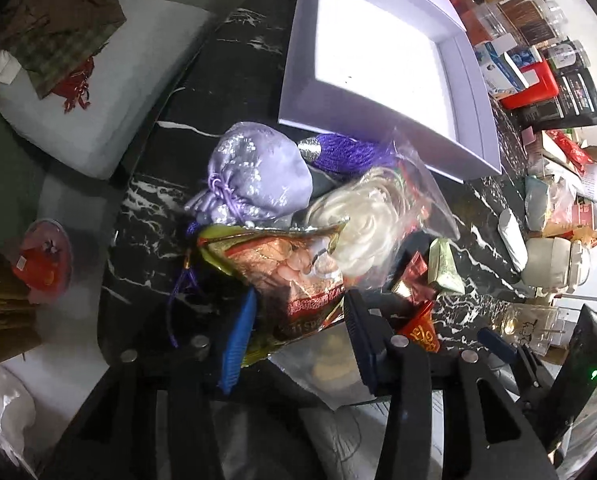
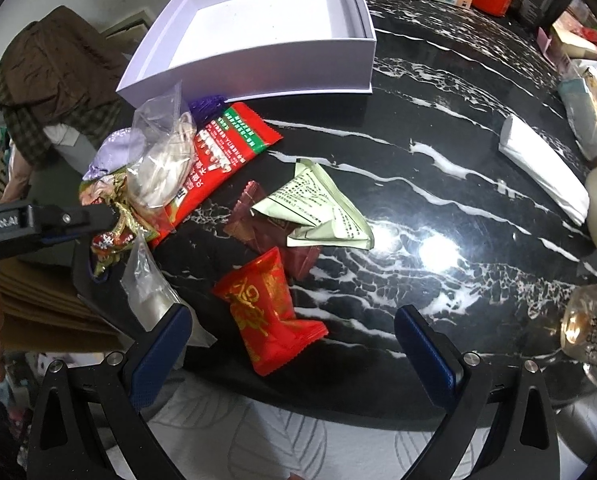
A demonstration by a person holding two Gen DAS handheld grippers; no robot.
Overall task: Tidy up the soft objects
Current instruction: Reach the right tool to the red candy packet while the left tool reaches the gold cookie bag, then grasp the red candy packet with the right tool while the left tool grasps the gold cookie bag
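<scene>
The left tongs (image 1: 298, 336) grip a crinkled snack packet (image 1: 298, 280) near the black marble tabletop's (image 2: 438, 200) front edge; the right tongs (image 2: 294, 352) gape wide over a red packet (image 2: 266, 312). Behind, 1 white box (image 2: 274, 40) sits empty.
</scene>
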